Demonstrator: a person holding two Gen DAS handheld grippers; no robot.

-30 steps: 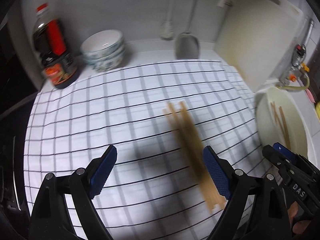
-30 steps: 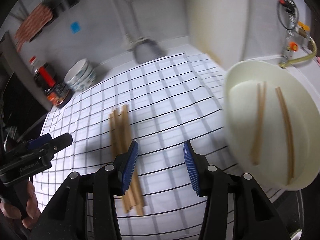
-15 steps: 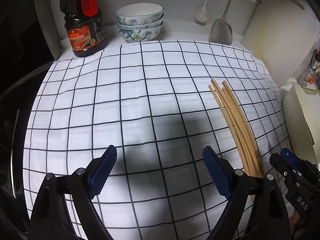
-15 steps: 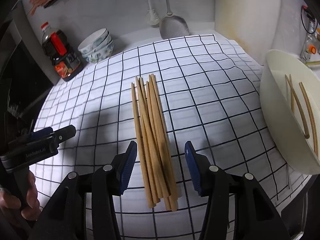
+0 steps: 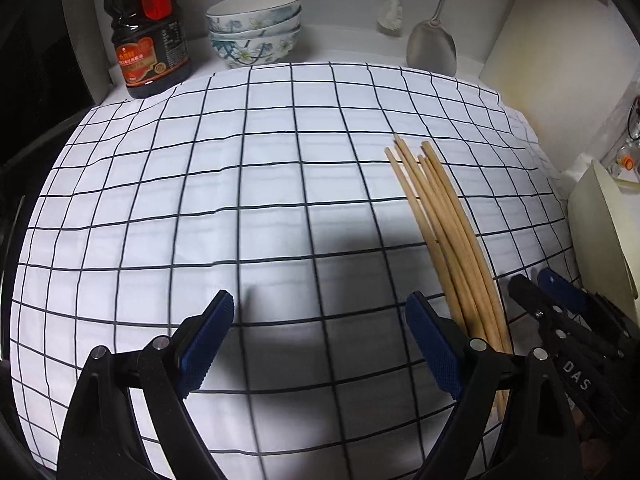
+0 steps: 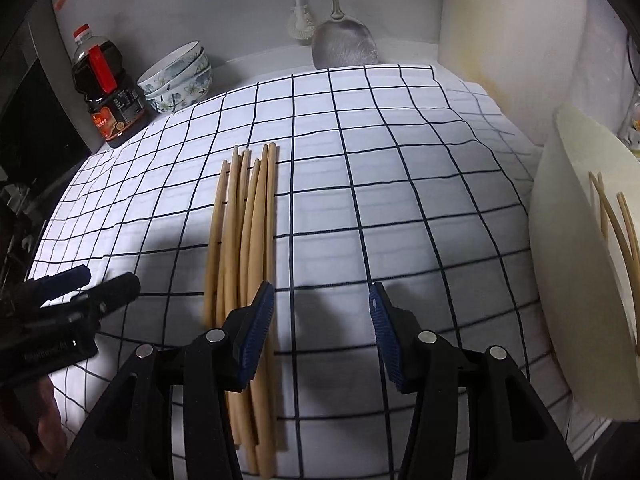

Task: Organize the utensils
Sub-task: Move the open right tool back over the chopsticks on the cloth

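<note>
Six or seven wooden chopsticks (image 6: pixel 244 240) lie side by side in one loose bundle on the checked cloth (image 6: pixel 400 184) covering the worktop — the exact count is hard to tell where they overlap. The right claw (image 6: pixel 322 336) hovers spread wide and holds nothing, its left finger over the near ends of the bundle. The left claw (image 5: pixel 320 344) is likewise released and empty, with the bundle (image 5: pixel 444 224) just beyond its right finger.

Three floral bowls (image 5: pixel 256 28) stand stacked at the back beside one dark sauce bottle (image 5: pixel 148 36) with a red handle. One metal spatula (image 6: pixel 344 44) and one white brush (image 6: pixel 300 20) hang against the rear wall.

Only the right wrist view looks into the cream basin (image 6: pixel 568 264) at the cloth's right edge, where about three more chopsticks (image 6: pixel 616 224) lean inside; the left wrist view catches just its rim (image 5: pixel 600 224).
</note>
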